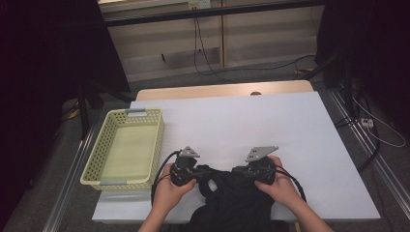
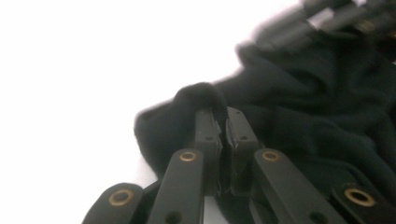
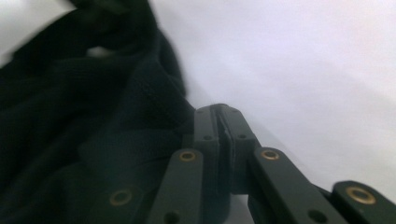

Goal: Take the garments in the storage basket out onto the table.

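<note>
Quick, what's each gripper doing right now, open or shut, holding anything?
Left gripper: shut on a fold of the black garment.
Right gripper: shut at the garment's edge; grip on cloth unclear.

A garment [image 1: 232,198] lies at the tabletop's [image 1: 270,125] lower centre edge; a plastic basket [image 1: 124,147] sits on the tabletop at centre left of the frame.

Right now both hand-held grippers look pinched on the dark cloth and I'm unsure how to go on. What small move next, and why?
Probably lift both a little and draw them apart. The left hand-held gripper is shut on a fold of the black garment, the right hand-held gripper on its edge, and the cloth lies bunched at the near edge of the white table. The yellow basket stands to the left.
</note>
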Demonstrator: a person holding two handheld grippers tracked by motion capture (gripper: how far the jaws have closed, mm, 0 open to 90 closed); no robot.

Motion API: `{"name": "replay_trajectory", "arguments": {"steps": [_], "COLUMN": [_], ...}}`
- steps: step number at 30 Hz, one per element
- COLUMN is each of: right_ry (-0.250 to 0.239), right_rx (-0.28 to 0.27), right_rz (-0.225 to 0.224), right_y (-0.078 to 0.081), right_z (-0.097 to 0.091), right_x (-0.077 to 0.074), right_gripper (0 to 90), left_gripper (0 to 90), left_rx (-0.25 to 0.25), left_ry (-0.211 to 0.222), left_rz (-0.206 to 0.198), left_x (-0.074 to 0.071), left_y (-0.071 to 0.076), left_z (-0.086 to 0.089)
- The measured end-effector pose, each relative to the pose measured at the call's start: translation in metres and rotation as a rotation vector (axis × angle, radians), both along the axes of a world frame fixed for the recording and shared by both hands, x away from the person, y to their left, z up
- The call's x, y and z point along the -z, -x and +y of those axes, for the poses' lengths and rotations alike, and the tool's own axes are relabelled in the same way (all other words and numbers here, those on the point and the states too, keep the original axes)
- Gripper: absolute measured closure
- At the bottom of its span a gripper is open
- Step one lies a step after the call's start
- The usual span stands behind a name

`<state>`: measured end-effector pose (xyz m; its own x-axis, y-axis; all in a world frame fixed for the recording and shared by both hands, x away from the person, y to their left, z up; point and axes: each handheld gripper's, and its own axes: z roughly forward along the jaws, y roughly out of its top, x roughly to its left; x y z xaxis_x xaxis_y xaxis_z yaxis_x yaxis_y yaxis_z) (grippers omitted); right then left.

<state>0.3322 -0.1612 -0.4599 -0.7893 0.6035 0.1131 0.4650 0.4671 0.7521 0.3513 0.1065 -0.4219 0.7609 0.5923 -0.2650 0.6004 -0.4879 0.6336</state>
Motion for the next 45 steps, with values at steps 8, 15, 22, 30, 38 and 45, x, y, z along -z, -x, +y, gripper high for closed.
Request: {"name": "replay_trajectory", "arguments": {"steps": [8, 15, 22, 30, 38, 45], "right_ry": [-0.060, -0.086, -0.114, -0.047, -0.159, -0.188], "right_rx": [-0.133, -0.222, -0.306, -0.051, 0.186, 0.274], "right_rz": [0.041, 0.071, 0.121, -0.011, -0.107, -0.169], "right_y": [0.018, 0.032, 0.043, 0.027, 0.011, -0.008], "right_z": [0.008, 0.011, 0.012, -0.002, -0.051, -0.078], "right_x": [0.001, -0.001, -0.004, -0.009, -0.035, -0.065], "right_gripper": [86.4, 86.5, 86.4, 86.7, 87.0, 87.0], "left_gripper": [85.9, 85.8, 85.9, 85.9, 85.9, 85.9], "left_rx": [-0.024, -0.001, 0.006, -0.022, -0.111, -0.152], "left_ry": [0.028, 0.037, 0.027, 0.017, 0.026, 0.011], "left_rz": [-0.001, -0.009, -0.015, -0.027, -0.088, -0.147], "left_x": [-0.006, -0.010, -0.012, -0.012, -0.033, -0.065], "left_y": [-0.016, -0.015, -0.013, -0.015, -0.027, -0.048], "left_z": [0.000, -0.003, 0.001, 0.005, 0.024, 0.017]}}
